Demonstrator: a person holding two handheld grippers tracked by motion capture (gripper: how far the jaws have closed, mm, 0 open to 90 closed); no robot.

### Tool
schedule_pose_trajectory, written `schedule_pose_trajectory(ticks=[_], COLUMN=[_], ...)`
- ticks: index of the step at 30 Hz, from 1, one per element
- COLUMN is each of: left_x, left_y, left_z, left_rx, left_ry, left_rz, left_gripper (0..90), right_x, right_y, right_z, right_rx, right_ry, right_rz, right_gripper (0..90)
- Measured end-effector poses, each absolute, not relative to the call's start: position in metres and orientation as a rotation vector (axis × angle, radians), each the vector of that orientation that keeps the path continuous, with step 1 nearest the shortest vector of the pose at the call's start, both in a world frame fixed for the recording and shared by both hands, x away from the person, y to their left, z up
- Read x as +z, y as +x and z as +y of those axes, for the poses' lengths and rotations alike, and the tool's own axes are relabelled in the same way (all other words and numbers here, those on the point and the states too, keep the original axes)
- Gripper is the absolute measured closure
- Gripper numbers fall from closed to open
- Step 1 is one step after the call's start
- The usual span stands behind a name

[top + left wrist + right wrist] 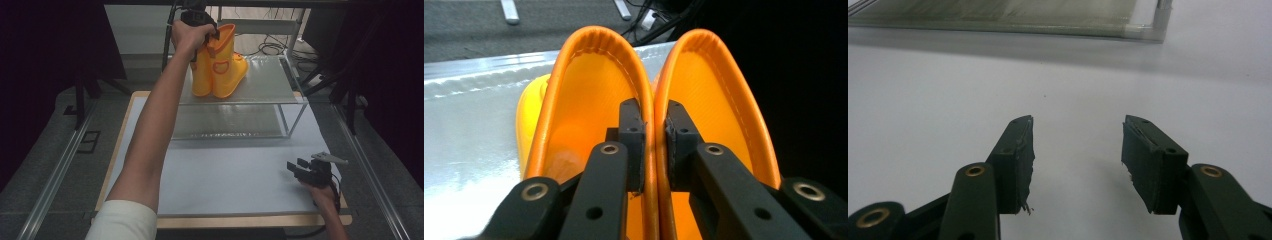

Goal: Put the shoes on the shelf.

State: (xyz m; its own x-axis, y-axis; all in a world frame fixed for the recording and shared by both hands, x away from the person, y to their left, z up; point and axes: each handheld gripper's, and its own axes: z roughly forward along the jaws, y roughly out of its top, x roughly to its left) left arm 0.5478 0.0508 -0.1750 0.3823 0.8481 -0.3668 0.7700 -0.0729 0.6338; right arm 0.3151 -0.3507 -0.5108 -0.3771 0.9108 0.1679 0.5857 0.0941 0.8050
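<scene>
On the desk (240,185), white-topped with a wooden edge, stands a clear two-level shelf (260,95) toward the far side. Up on the shelf's top level sits a pair of orange rain boots (220,70), upright, side by side and touching, toes toward the right of the high view. Left arm reaches far forward, white sleeve (125,220) at the bottom edge; left hand (187,35) holds the left gripper (654,145) at the boot tops — jaws clamped on the two inner cuff walls pressed together, one jaw inside each boot. Right hand (322,192) rests low at the near right of the desk, well apart from the shelf; right gripper (1078,155) sits just above the bare white surface — jaws spread wide, nothing between them, shelf corner post (1163,15) ahead.
</scene>
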Motion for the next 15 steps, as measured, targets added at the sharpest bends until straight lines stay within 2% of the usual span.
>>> schedule_pose_trajectory(ticks=[3, 5, 9, 15], left_x=[-0.171, -0.16, -0.147, -0.151], left_y=[0.546, 0.542, 0.53, 0.511], left_z=[0.056, 0.062, 0.066, 0.075], left_rx=[0.142, 0.139, 0.177, 0.198], left_ry=[1.764, 1.73, 1.763, 1.844], left_rz=[1.374, 1.353, 1.307, 1.229], left_gripper=[80.7, 76.7, 72.6, 73.5], right_x=[-0.51, -0.51, -0.51, -0.509], right_y=[0.315, 0.314, 0.314, 0.313], right_z=[-0.351, -0.351, -0.35, -0.349], right_rx=[1.187, 1.188, 1.188, 1.183], right_ry=[1.467, 1.469, 1.465, 1.458], right_rz=[2.003, 2.003, 2.002, 2.005], right_gripper=[46.3, 46.3, 46.2, 46.2])
